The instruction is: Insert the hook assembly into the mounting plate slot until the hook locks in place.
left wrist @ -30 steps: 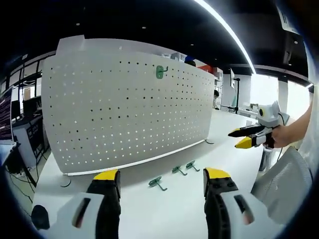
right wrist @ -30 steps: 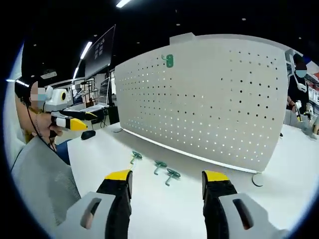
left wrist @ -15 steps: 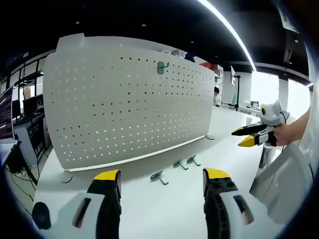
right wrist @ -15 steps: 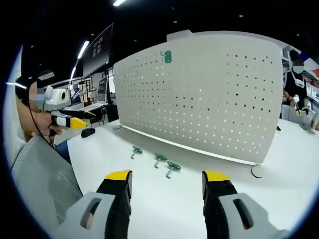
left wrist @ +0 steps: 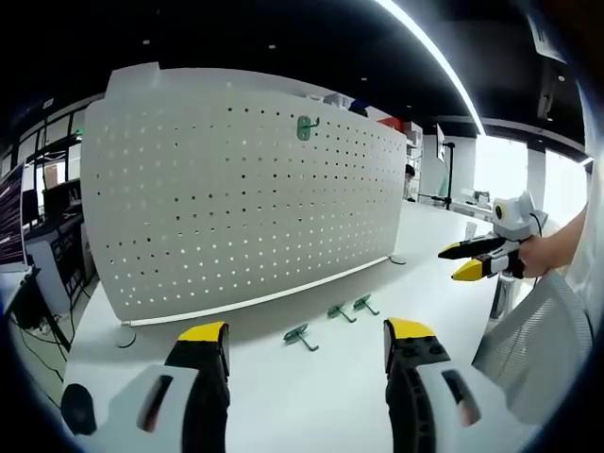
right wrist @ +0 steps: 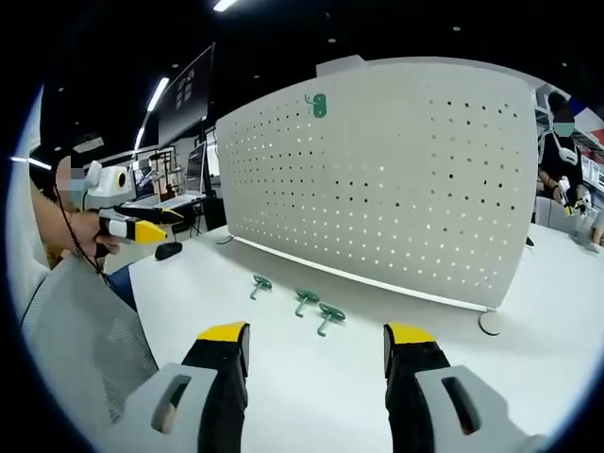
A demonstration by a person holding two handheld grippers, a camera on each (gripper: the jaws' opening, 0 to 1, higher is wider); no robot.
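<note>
Both claws hover released over the white desk (left wrist: 311, 396), left claw (left wrist: 307, 344) and right claw (right wrist: 316, 344) holding nothing. Three green hooks (left wrist: 300, 335) lie on the desk near the upright pegboard (left wrist: 236, 208). One green hook (right wrist: 319, 105) hangs high on the pegboard.

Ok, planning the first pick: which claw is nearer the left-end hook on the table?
Left. The hook lies closest ahead of the left claw; for the right claw it is the row's farthest.
</note>
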